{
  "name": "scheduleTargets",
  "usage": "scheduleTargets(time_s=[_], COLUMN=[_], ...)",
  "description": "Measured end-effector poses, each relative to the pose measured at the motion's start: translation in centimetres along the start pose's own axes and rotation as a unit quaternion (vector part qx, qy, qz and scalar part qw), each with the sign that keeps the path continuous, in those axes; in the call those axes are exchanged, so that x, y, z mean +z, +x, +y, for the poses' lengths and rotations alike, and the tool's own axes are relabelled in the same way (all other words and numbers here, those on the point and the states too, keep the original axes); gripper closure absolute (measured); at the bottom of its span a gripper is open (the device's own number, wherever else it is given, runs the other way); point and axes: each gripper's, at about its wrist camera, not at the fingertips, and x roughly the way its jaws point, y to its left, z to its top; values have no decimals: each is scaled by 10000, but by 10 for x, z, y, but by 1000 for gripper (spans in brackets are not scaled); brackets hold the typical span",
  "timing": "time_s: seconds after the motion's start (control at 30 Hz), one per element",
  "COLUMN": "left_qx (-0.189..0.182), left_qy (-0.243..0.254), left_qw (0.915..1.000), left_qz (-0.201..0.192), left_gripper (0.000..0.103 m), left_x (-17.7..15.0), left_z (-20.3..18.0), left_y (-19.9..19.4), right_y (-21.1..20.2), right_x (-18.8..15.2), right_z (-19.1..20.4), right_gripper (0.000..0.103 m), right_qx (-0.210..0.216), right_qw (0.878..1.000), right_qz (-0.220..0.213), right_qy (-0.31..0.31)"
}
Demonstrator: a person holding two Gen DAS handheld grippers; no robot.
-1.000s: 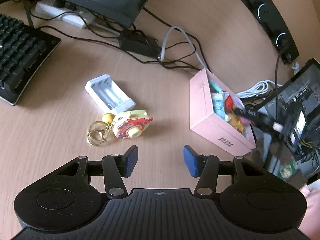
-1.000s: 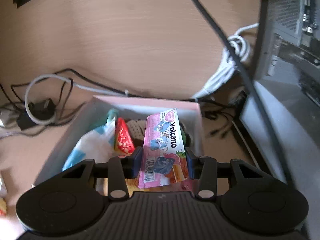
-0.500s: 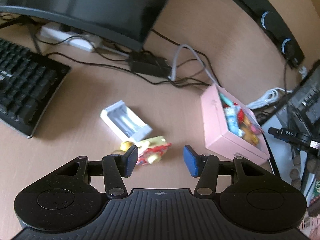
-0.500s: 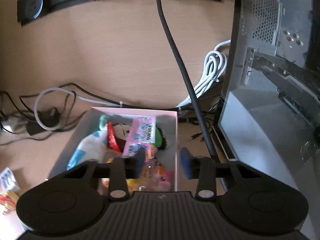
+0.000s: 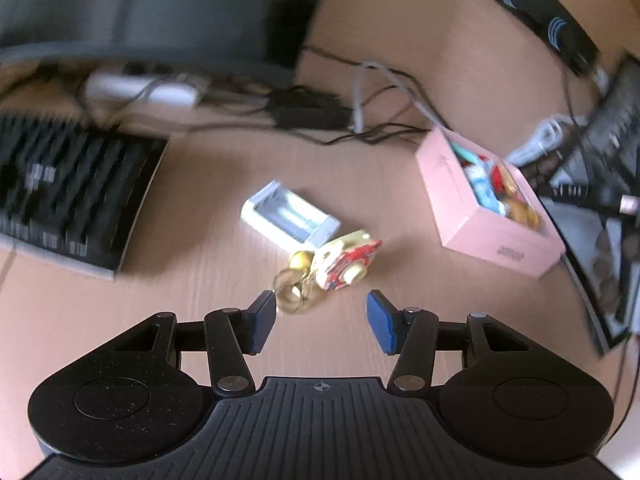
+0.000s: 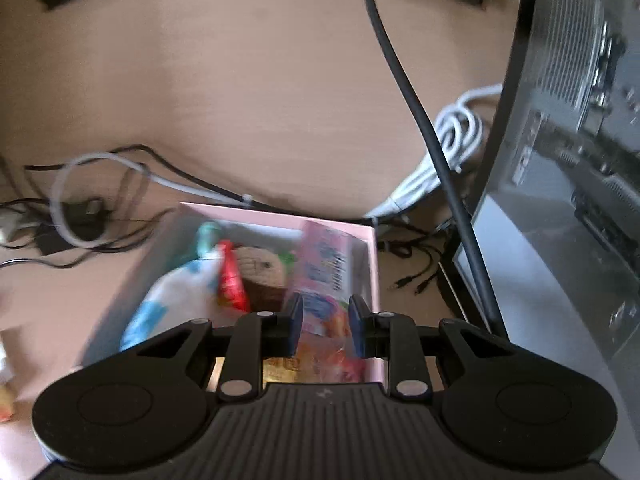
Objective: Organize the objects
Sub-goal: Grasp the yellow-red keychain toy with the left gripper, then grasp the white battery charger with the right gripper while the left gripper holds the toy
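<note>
Right tongs [image 6: 322, 322] narrowed w/ pink packet [image 6: 325, 276] between, grip unclear; left tongs [image 5: 321, 322] spread near keychain [image 5: 332, 270].

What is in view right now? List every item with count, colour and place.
desk: one, tan wood, under everything
box: one, pink, open, right side of the desk
snack packets: several, pink, red, white-blue, inside the box
battery case: one, white, mid-desk
toy camera keychain: one, yellow-red with gold rings, touching the case
keyboard: one, black, left
monitor: one, dark, rear left
power strip: one, white, under the monitor
coiled cable: one, white, behind the box
computer case: one, grey, far right
left gripper: black, blue pads, open, near the keychain
right gripper: black, over the box, grip unclear
</note>
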Motion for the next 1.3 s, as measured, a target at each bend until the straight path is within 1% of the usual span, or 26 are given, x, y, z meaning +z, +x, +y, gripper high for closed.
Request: scheduleTargets(time_s=[0.07, 0.1, 0.13, 0.2, 0.23, 0.27, 0.33, 0.37, 0.4, 0.43, 0.5, 0.57, 0.6, 0.63, 0.67, 0.73, 0.8, 0.87, 0.9, 1.0, 1.07, 1.1, 1.2, 1.3], left_qx=[-1, -24, -71, -178, -225, -218, -200, -280, -344, -357, -347, -405, -436, -425, -413, -583, -783, -809, -763, -406, -321, -329, -418, -372], left_qy=[371, 493, 633, 1002, 1200, 1377, 1492, 1502, 1566, 1677, 1949, 2096, 2132, 2157, 2141, 1901, 1533, 1173, 1025, 562, 185, 23, -406, -607], left_qw=[9993, 9987, 9979, 9948, 9925, 9902, 9886, 9882, 9869, 9849, 9797, 9763, 9754, 9748, 9750, 9777, 9814, 9852, 9869, 9932, 9954, 9956, 9939, 9917], left_qz=[-93, -112, -93, 68, 86, 67, 71, 113, 184, 238, 327, 371, 356, 368, 439, 678, 845, 948, 988, 934, 884, 881, 935, 1073], left_gripper=[48, 48, 48, 48, 48, 47, 47, 47, 47, 47, 47, 47, 52, 61, 74, 73, 73, 73, 73, 73, 73, 73, 73, 71], left_x=[6, 10, 14, 23, 25, 28, 34, 37, 39, 39, 37, 35, 33, 31, 30, 25, 16, 8, 5, -2, -5, -4, -4, -2], left_z=[-9, -12, -16, -26, -30, -32, -30, -28, -27, -28, -33, -38, -40, -41, -41, -33, -18, -1, 7, 34, 51, 57, 70, 73], left_y=[-1, 1, 5, 18, 26, 33, 43, 47, 52, 58, 69, 76, 78, 79, 78, 71, 56, 41, 33, 13, 4, 3, 1, 4], right_y=[-16, -25, -31, -42, -47, -51, -60, -64, -69, -73, -82, -88, -90, -90, -90, -85, -80, -79, -78, -68, -59, -52, -31, -8], right_x=[-4, -10, -13, -25, -33, -40, -54, -60, -67, -73, -85, -95, -99, -101, -102, -100, -96, -91, -87, -72, -64, -60, -52, -49], right_z=[7, 14, 20, 38, 48, 56, 72, 78, 84, 89, 93, 97, 99, 102, 104, 107, 113, 124, 131, 160, 183, 198, 234, 260], right_gripper=[68, 62, 60, 58, 55, 55, 55, 55, 53, 48, 43, 43, 43, 43, 43, 42, 42, 42, 42, 42, 42, 42, 35, 35], right_qx=[266, 461, 598, 808, 922, 1000, 1077, 1091, 1107, 1106, 1112, 1138, 1138, 1131, 1088, 1044, 1146, 1225, 1327, 1672, 1846, 1916, 2016, 2058], right_qw=[9996, 9987, 9979, 9961, 9947, 9935, 9918, 9910, 9899, 9893, 9883, 9869, 9860, 9852, 9852, 9853, 9839, 9827, 9812, 9753, 9714, 9699, 9672, 9645], right_qz=[22, 95, 168, 334, 453, 539, 672, 740, 821, 867, 929, 956, 956, 920, 889, 956, 989, 876, 846, 767, 680, 625, 544, 600], right_qy=[115, 178, 184, 85, 24, -35, -176, -244, -327, -384, -469, -624, -757, -904, -985, -953, -953, -1082, -1115, -1223, -1330, -1364, -1450, -1544])
